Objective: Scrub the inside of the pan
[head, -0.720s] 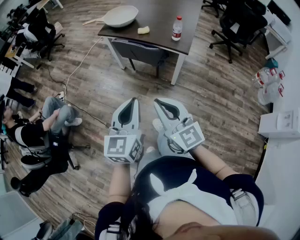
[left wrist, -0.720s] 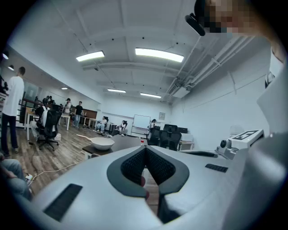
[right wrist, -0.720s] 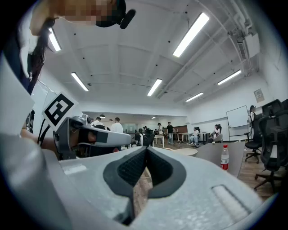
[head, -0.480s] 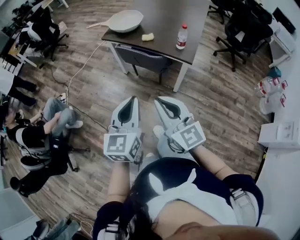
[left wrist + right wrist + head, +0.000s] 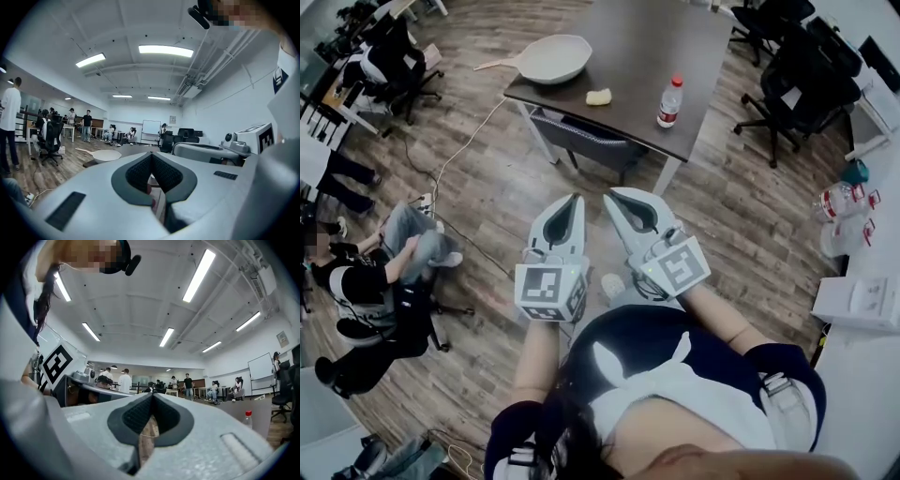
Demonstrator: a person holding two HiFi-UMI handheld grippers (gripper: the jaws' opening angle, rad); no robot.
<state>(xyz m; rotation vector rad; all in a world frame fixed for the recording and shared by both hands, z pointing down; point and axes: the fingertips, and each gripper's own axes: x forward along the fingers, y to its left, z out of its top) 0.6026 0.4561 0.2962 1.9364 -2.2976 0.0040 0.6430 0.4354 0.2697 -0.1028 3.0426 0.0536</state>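
Both the grey left gripper and the grey right gripper are shut tight and hold nothing. The round white pan sits well away on the dark brown table, near a small yellow sponge.

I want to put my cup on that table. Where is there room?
The widest bare stretch of the table lies beyond the sponge and bottle, right of the pan. A smaller gap sits between sponge and bottle. The pan's corner is crowded.
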